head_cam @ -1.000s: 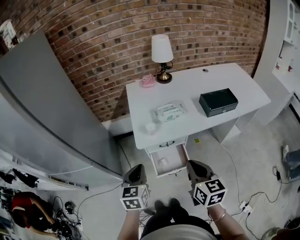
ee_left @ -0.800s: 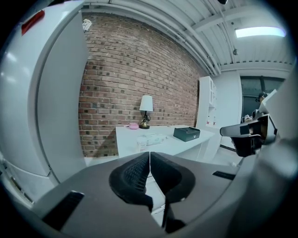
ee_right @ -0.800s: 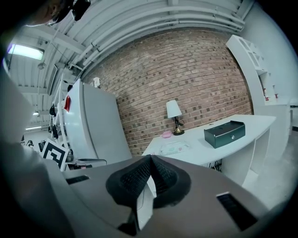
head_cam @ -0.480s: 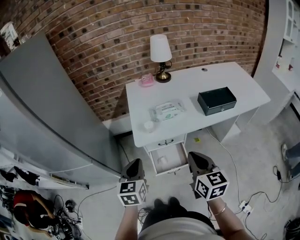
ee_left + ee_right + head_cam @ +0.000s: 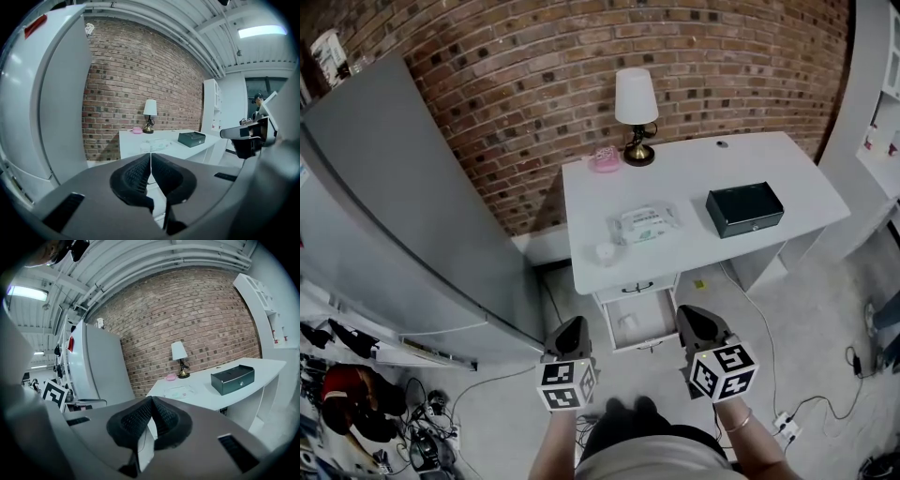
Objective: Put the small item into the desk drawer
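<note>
White drawer (image 5: pixel 654 317) pulled open, small pale item (image 5: pixel 625 322) inside, left gripper (image 5: pixel 150 161) and right gripper (image 5: pixel 151 405) jaws pressed together, empty

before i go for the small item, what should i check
1. Drawer open: ok.
2. Small item on the desk, nothing on top of it: ok.
3. Left gripper empty: ok.
4. Right gripper empty: ok.
5. Jaws apart for a grasp: not ok, both pairs are shut.
6. Grippers near the item: not ok, both are short of the desk.
</note>
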Available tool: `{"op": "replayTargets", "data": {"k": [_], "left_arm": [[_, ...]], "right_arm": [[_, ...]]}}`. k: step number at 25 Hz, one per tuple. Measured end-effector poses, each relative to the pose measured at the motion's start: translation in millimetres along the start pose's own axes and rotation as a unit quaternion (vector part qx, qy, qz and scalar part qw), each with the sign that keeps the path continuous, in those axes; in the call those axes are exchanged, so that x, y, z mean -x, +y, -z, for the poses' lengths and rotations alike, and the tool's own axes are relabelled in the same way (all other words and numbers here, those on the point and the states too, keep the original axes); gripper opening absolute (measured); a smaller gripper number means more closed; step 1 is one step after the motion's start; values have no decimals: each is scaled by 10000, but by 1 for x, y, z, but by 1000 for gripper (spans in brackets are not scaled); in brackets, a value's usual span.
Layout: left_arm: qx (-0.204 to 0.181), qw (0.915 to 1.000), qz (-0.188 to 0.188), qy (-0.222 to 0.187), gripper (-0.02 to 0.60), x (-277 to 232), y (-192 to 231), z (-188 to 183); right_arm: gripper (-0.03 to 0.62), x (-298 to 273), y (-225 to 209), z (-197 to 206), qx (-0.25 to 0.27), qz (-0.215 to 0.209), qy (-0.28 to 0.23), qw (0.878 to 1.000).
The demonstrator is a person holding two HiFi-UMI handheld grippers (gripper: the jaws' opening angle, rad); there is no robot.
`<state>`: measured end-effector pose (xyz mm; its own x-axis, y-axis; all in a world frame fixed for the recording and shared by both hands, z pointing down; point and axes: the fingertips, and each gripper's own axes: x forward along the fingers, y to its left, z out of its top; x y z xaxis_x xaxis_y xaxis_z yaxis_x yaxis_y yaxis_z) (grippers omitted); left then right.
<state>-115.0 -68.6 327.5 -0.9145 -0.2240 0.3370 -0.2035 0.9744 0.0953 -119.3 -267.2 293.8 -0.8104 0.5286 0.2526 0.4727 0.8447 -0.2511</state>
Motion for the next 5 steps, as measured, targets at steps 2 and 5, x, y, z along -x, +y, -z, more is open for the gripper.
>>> {"op": "replayTargets", "data": {"k": [2, 5], "left_arm": [[22, 10000, -21, -4, 23, -3, 2, 1], [36, 10000, -48, -21, 23, -7, 7, 2]], "right_arm": [[6, -5, 1, 2, 16, -39, 22, 10000], [6, -15, 3, 3, 27, -88, 29, 10000]]}}
